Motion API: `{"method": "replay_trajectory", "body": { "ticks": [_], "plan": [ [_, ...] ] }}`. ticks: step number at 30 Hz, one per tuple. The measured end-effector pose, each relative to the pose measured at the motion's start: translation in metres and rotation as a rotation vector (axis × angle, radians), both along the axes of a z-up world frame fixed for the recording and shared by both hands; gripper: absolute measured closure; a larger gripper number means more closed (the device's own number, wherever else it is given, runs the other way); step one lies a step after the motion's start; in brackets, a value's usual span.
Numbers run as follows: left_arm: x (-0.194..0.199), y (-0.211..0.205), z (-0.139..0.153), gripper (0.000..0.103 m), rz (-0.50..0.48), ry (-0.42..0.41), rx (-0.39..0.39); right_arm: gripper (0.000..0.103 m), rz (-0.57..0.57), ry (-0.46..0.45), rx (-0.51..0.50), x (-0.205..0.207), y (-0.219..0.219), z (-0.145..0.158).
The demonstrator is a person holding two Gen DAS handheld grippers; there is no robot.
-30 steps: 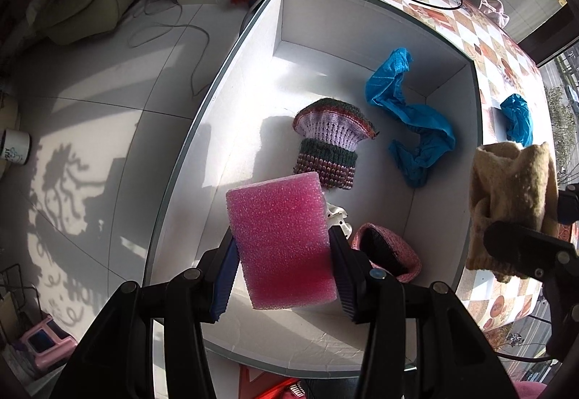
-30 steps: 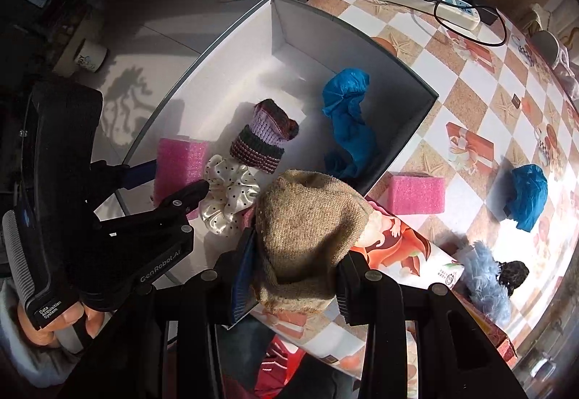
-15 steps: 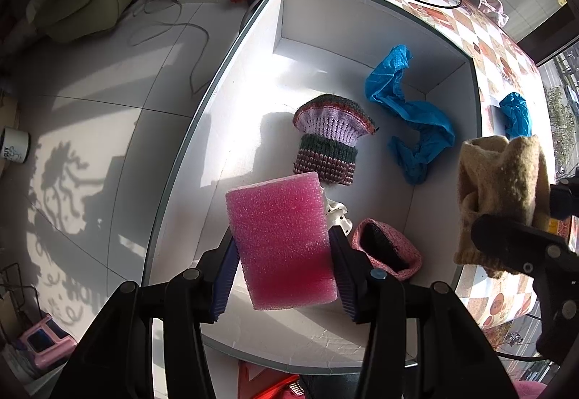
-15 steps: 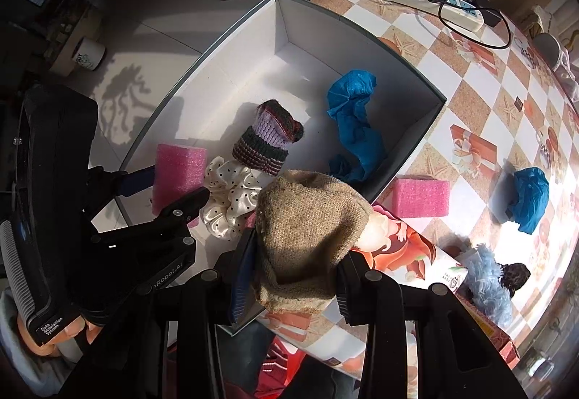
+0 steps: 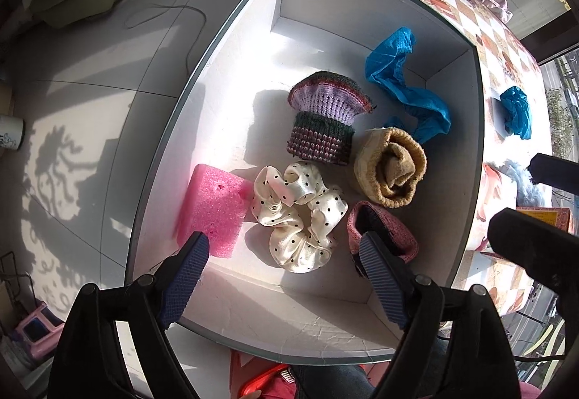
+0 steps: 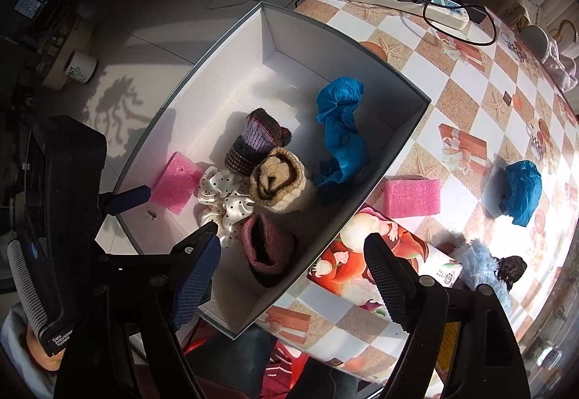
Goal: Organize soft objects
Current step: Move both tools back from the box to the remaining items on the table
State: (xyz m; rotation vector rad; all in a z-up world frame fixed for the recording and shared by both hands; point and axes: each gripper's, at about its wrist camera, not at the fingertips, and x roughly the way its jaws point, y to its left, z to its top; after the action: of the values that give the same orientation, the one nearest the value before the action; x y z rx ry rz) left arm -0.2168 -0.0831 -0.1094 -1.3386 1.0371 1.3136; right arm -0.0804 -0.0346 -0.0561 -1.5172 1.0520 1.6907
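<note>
A white box [image 5: 231,48] [image 6: 398,142] holds a pink sponge [image 5: 213,211] [image 6: 173,187], a dotted cream scrunchie [image 5: 296,214] [image 6: 224,203], a knitted purple hat [image 5: 322,120] [image 6: 257,142], a rolled tan cloth [image 5: 391,167] [image 6: 278,182], a blue cloth [image 5: 409,88] [image 6: 340,131] and a dark pink knitted piece [image 5: 383,229] [image 6: 267,247]. My left gripper [image 5: 286,279] is open and empty above the box's near end. My right gripper [image 6: 293,276] is open and empty above the box's near right wall.
On the checkered table [image 6: 488,80] lie a second pink sponge [image 6: 412,196], a blue cloth [image 6: 521,192] [image 5: 515,113], a fluffy blue and black item [image 6: 485,265], a printed packet [image 6: 365,254] and a power strip [image 6: 405,1]. Tiled floor [image 5: 90,91] lies left of the box.
Both grippers opened. The pink sponge dropped from the left gripper into the box's left side. The tan cloth dropped from the right gripper into the box beside the knitted hat.
</note>
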Motion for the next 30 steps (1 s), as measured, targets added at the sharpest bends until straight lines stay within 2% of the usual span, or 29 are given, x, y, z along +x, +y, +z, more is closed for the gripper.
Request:
{"method": "replay_trajectory", "body": {
  "ticks": [1, 2, 12, 18, 24, 30],
  "plan": [
    [0.000, 0.000, 0.000, 0.015, 0.001, 0.000, 0.005, 0.015, -0.006, -0.006, -0.009, 0.001, 0.000, -0.002],
    [0.000, 0.000, 0.002, 0.015, 0.006, -0.002, 0.016, 0.000, -0.013, -0.010, -0.015, 0.003, 0.000, -0.003],
    [-0.006, -0.001, 0.009, 0.014, 0.051, -0.094, 0.048, 0.000, -0.044, 0.010, -0.032, 0.010, -0.001, -0.004],
    [0.001, 0.006, 0.019, 0.014, 0.016, -0.088, 0.064, 0.000, -0.096, 0.027, -0.036, 0.024, 0.004, 0.000],
    [0.026, 0.023, 0.036, 0.014, -0.100, -0.133, 0.093, 0.000, -0.182, 0.028, -0.023, 0.064, 0.016, 0.011],
    [0.081, 0.045, 0.063, 0.014, -0.282, -0.156, 0.138, 0.000, -0.360, 0.030, -0.009, 0.137, 0.036, 0.028]
  ]
}}
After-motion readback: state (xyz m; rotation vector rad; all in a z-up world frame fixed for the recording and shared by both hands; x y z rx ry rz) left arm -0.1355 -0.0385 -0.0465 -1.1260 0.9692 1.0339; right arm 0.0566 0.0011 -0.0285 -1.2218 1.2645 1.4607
